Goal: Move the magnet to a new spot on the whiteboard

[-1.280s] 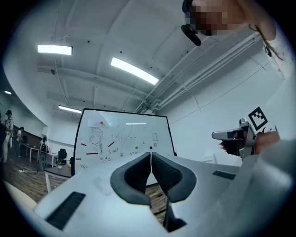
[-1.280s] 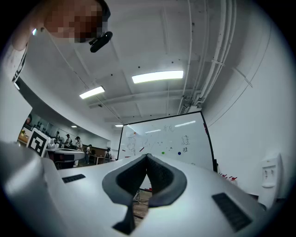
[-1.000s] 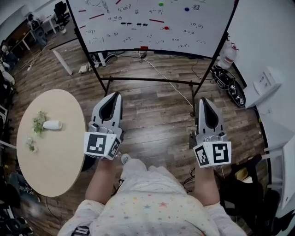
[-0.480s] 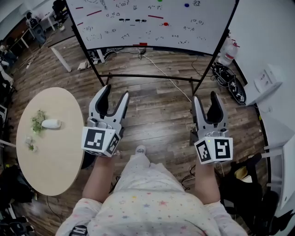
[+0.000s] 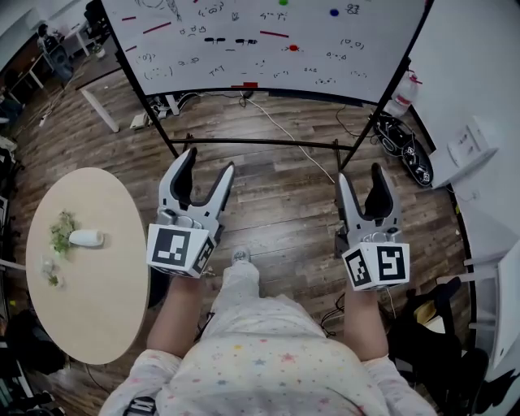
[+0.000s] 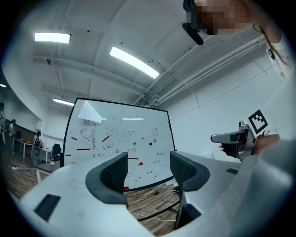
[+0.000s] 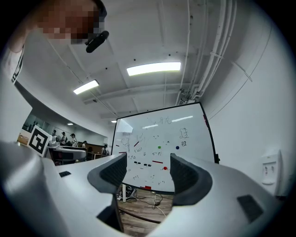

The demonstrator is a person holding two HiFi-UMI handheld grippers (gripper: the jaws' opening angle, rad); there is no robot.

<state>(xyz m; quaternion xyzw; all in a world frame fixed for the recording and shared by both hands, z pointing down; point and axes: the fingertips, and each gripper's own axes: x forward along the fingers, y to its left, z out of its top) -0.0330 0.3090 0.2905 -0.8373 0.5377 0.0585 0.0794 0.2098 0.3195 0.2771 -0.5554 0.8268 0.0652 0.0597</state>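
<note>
Head view, whiteboard (image 5: 187, 16), round red magnet (image 5: 293, 48), left tool (image 5: 208, 162) just opening wide, right tool (image 5: 360, 173) open, both empty

The black-framed whiteboard (image 7: 194, 134) stands upright, scribbled with small black marks and doodles, and bears a round red magnet (image 7: 165, 168) near its middle, below a green magnet (image 7: 159, 147) and a blue magnet (image 7: 177, 147).

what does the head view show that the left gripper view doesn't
Only the head view: the round table with a small white object on it. Only the left gripper view: the ceiling lights and ceiling pipes. Both: the whiteboard, its red magnet and the right gripper, open and empty.
</note>
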